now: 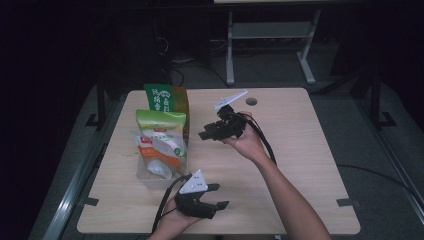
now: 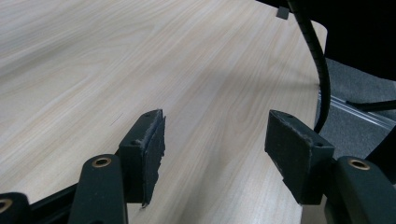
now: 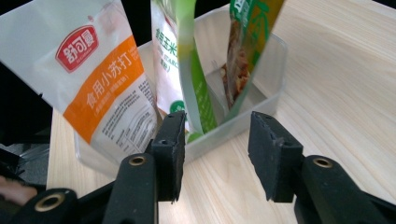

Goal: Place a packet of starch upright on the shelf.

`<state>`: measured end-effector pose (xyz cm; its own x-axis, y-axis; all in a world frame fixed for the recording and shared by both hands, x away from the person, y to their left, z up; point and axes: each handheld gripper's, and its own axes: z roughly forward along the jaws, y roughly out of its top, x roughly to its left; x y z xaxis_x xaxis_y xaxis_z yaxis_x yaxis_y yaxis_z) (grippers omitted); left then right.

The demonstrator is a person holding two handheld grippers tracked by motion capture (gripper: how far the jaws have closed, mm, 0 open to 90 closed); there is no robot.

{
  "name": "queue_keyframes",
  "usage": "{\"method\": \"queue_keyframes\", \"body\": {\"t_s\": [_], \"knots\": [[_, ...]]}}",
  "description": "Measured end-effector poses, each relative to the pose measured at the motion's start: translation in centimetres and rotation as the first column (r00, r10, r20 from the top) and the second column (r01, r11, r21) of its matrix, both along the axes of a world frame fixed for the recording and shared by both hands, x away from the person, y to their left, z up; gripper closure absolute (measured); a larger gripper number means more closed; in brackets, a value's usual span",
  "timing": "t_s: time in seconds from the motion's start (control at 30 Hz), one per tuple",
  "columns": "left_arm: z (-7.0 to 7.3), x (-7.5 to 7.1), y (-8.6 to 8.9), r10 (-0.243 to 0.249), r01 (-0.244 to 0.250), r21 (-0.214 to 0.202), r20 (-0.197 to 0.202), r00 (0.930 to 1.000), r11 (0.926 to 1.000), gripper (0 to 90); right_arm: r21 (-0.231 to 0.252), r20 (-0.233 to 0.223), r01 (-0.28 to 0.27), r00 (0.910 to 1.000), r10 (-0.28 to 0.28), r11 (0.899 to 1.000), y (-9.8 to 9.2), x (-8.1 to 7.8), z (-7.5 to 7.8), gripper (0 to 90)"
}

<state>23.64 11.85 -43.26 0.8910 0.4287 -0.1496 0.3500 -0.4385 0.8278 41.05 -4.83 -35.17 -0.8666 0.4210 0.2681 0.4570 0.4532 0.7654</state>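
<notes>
At the left, 3 pouches (image 1: 161, 131) stood in a clear plastic bin (image 1: 150, 178) on the table (image 1: 300, 150), the empty, open left gripper (image 1: 220, 196) hovered near it, and the right gripper (image 1: 204, 135), empty, gaped beside the pouches.

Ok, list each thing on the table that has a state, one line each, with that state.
clear plastic bin: upright on the table, holding three pouches.
orange-and-white pouch: standing in the bin, leaning outward.
green-and-white pouch: standing in the middle.
green-and-brown pouch: standing at the far end.
left gripper: open, nothing between its jaws.
right gripper: open, holding nothing, pointed at the bin.
</notes>
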Motion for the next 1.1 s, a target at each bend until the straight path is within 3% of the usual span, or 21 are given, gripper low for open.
{"method": "queue_keyframes", "body": {"t_s": [0.37, 0.73, 1.1], "knots": [[0.0, 0.2, 0.0, 0.008, -0.008, -0.001, -0.003, 1.0000, 1.0000, 36.2, -0.005, -0.011, 0.034, 0.9994, -0.034, 0.999, -3.4, -1.1, 0.3, 50.0], [0.1, 0.4, 0.3, 0.011, -0.011, -0.002, 0.012, 0.9999, 0.9999, 35.1, -0.008, -0.014, 0.062, 0.9980, -0.062, 0.998, -5.8, -2.0, 0.3, 47.8], [0.0, 0.5, 0.1, 0.013, -0.013, -0.003, 0.000, 0.9999, 0.9999, 34.7, 0.005, -0.026, 0.099, 0.9948, -0.099, 0.995, -8.4, -3.0, 0.1, 46.6]]}}
